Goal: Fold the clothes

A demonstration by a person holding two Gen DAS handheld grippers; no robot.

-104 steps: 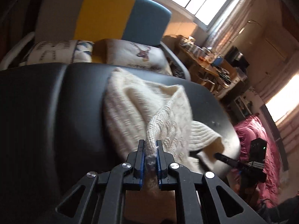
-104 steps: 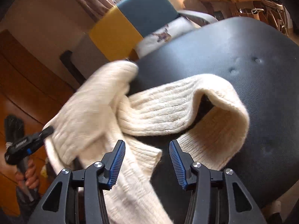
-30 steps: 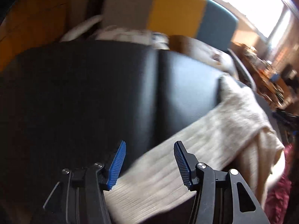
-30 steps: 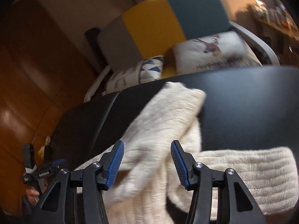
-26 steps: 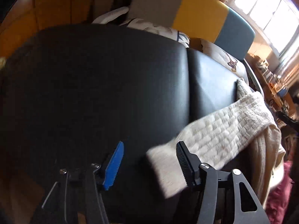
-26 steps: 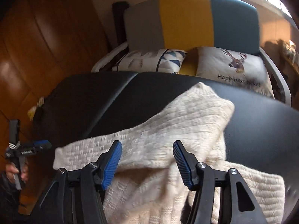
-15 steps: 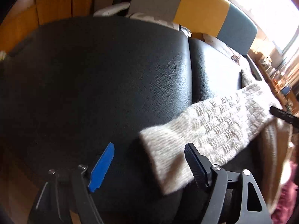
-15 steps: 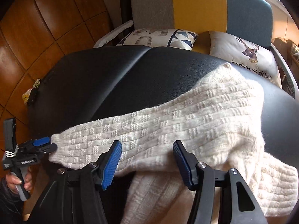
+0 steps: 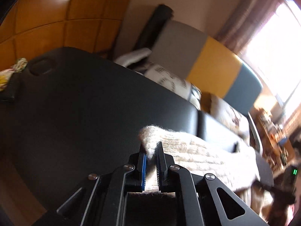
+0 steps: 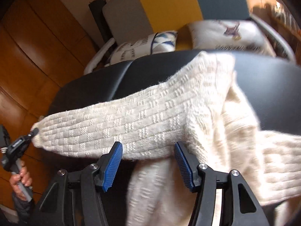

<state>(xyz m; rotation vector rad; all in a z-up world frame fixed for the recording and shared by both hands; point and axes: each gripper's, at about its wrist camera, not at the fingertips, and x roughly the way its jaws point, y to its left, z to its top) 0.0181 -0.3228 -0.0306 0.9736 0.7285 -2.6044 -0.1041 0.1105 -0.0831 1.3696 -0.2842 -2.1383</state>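
Observation:
A cream knitted sweater (image 10: 169,116) lies across a black padded table (image 10: 272,86). One long sleeve (image 9: 197,156) stretches out to the left. My left gripper (image 9: 150,151) is shut on the cuff end of that sleeve; it also shows far left in the right wrist view as the left gripper (image 10: 31,133), held by a hand (image 10: 20,177). My right gripper (image 10: 148,154) is open, its blue pads either side of the sleeve's lower edge near the body of the sweater. A second sleeve (image 10: 278,167) trails off to the right.
Behind the table stands a grey, yellow and teal chair (image 9: 212,64) with patterned cushions (image 10: 146,45). Orange wooden panels (image 10: 28,66) fill the left. A small bundle (image 9: 11,73) sits at the table's left corner. A cluttered desk (image 9: 272,124) lies far right.
My left gripper went from open beside the sleeve end to shut on its cuff. The sleeve now stretches out straighter to the left. My right gripper stays open over the sweater.

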